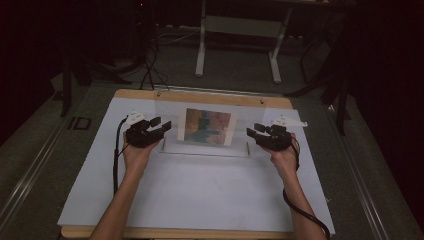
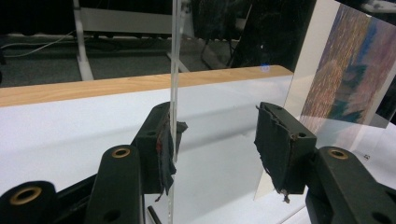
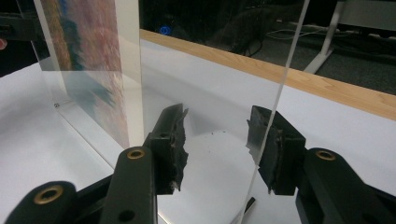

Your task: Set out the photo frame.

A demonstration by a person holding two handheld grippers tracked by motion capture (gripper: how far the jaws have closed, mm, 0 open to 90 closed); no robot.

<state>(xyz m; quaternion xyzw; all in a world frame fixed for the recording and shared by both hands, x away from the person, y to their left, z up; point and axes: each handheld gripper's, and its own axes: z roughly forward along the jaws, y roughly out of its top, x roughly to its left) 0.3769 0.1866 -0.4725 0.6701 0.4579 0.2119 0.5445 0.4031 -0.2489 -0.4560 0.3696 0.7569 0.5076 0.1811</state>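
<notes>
A clear acrylic stand [image 1: 172,107] is upright at the middle back of the white sheet, with a colourful picture [image 1: 207,126] in its centre. My left gripper [image 1: 161,123] is at the stand's left edge and my right gripper [image 1: 255,130] at its right edge. In the left gripper view the jaws [image 2: 217,140] are wide apart, and the pane's edge [image 2: 176,70] runs right beside the left pad [image 2: 163,149]; the picture [image 2: 345,70] is at the right. In the right gripper view the jaws [image 3: 215,135] are also wide apart, with the pane's edge [image 3: 289,60] crossing the right pad [image 3: 271,149] and the picture [image 3: 88,56] at the left.
A white sheet [image 1: 200,195] covers the wooden table [image 1: 225,98], whose far edge shows behind the stand. Beyond it on the grey floor are a desk's white legs [image 1: 201,50] and black cables [image 1: 150,65]. Black cables trail from both grippers along the forearms.
</notes>
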